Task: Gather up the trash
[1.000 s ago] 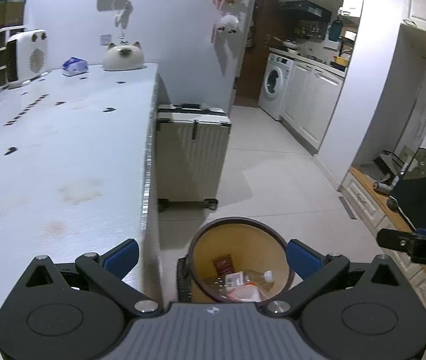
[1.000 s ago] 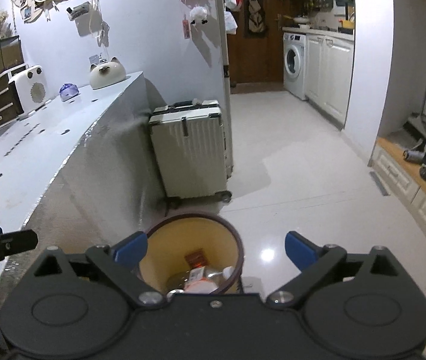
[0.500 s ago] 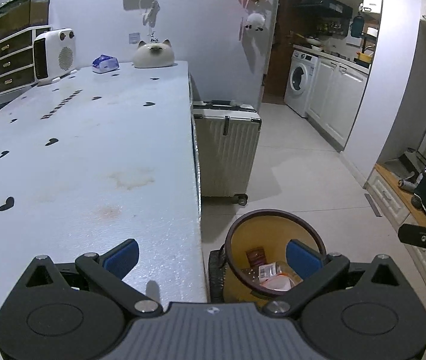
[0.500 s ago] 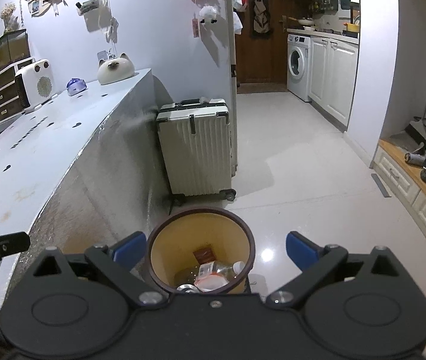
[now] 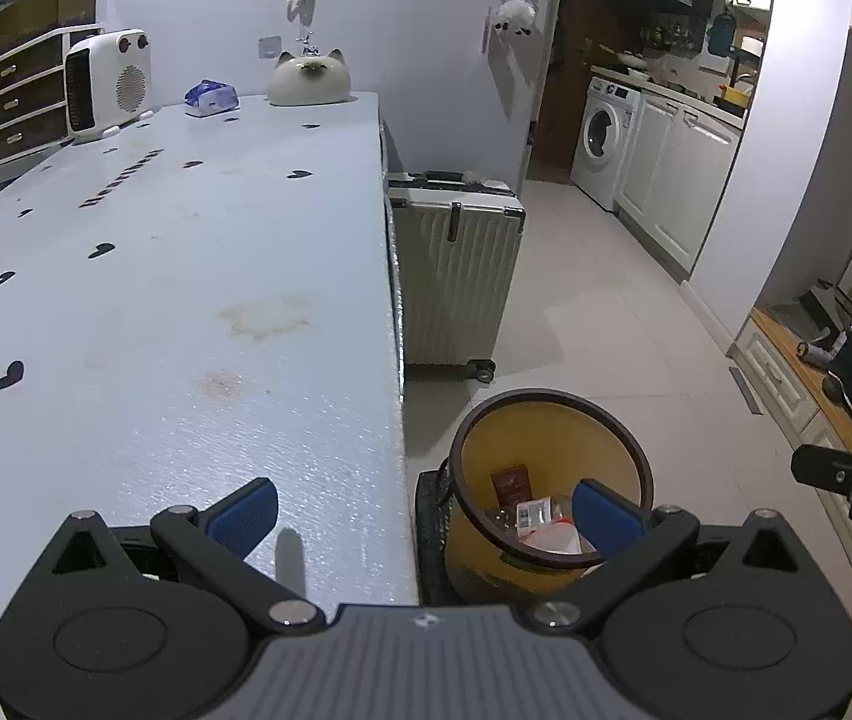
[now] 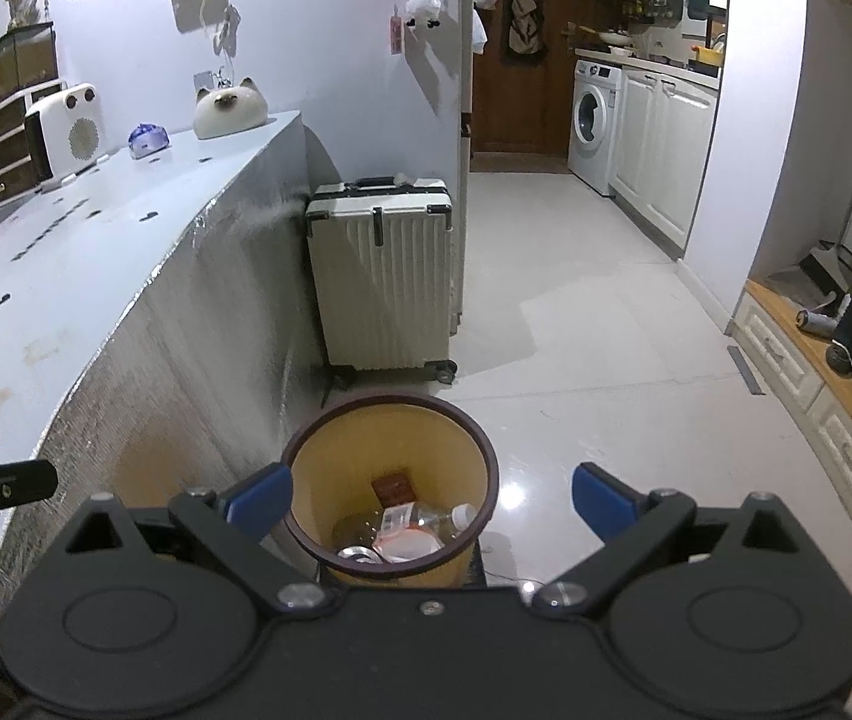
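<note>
A yellow trash bin with a dark rim stands on the floor beside the table's end; in the right wrist view the bin sits just ahead. It holds a plastic bottle, a white wrapper and a brown packet. My left gripper is open and empty, straddling the table edge and the bin. My right gripper is open and empty, hovering above the bin.
A long white table carries a cat-shaped object, a white heater and a blue item at its far end. A cream suitcase stands behind the bin. Tiled floor runs toward a washing machine. Low cabinets line the right.
Both grippers have pulled back and up from the bin; the left one has shifted left over the table. Both stayed open.
</note>
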`<state>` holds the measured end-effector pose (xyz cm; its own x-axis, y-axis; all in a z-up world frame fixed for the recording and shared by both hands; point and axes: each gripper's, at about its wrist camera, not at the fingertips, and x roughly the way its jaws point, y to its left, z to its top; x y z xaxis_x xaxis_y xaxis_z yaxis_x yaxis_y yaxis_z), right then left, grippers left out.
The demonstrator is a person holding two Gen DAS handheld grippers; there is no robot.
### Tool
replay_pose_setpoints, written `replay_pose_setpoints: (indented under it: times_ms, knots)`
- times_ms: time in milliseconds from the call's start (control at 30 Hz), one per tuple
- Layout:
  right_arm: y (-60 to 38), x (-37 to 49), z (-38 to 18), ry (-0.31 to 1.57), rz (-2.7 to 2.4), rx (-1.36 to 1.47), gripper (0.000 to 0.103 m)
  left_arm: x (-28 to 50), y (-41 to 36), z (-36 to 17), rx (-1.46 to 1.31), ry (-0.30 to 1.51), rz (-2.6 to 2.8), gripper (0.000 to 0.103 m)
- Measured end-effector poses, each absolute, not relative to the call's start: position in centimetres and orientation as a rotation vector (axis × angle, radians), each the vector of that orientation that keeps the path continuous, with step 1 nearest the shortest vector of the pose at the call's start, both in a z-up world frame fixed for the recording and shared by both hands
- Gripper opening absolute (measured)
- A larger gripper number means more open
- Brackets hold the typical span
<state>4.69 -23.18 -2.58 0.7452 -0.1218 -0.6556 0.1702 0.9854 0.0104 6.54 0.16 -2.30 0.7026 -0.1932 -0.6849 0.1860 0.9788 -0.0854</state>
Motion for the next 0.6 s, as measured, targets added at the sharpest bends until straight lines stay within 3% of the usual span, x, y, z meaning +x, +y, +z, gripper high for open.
replay_pose_setpoints:
  times_ms: [600]
  knots:
    - [-23.6,5.3,-3.3,0.775,-0.17,0.059,0.1,7.1,-1.0,-2.8,0.026,0.794,-0.19,0.103]
